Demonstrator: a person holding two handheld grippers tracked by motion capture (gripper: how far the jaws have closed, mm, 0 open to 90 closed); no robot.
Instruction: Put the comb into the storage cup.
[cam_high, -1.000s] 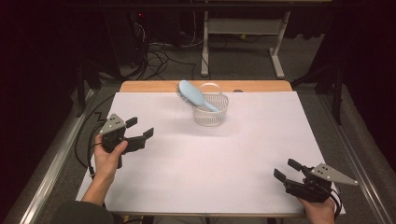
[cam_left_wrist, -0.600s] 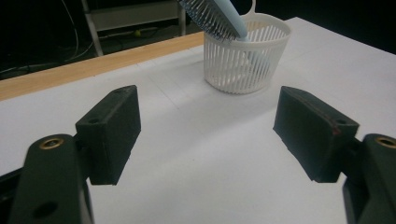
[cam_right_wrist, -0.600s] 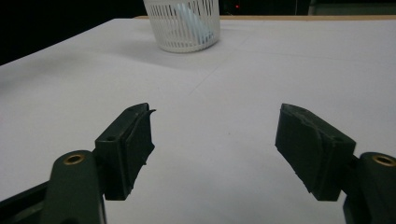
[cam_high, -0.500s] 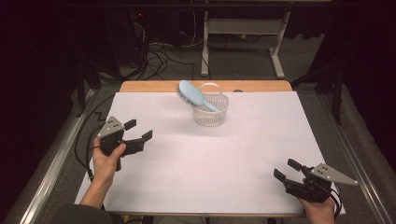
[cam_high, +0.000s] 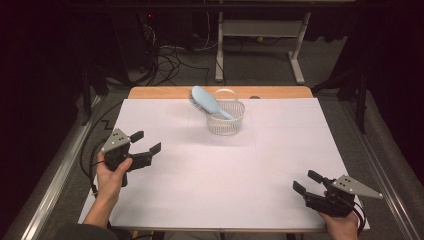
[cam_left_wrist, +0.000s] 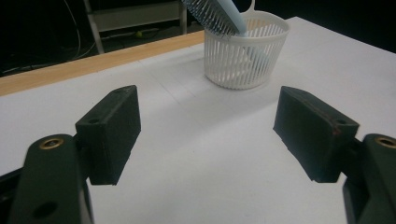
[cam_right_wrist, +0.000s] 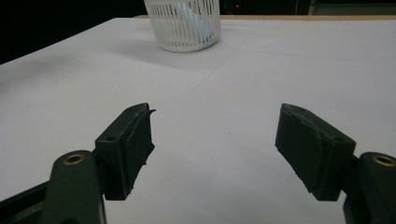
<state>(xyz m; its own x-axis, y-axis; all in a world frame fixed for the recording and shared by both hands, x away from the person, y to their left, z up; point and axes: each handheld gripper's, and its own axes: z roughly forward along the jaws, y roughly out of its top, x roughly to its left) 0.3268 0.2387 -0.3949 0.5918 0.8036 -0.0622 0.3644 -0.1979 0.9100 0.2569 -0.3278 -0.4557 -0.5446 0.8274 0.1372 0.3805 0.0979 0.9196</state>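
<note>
Both grippers, left and right, gape empty. Hairbrush leans out of basket, top centre; a clumsy grab risks tipping it.

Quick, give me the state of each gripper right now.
Left gripper: open, holding nothing, over the white table cover.
Right gripper: open, holding nothing, near the table's front edge.
</note>
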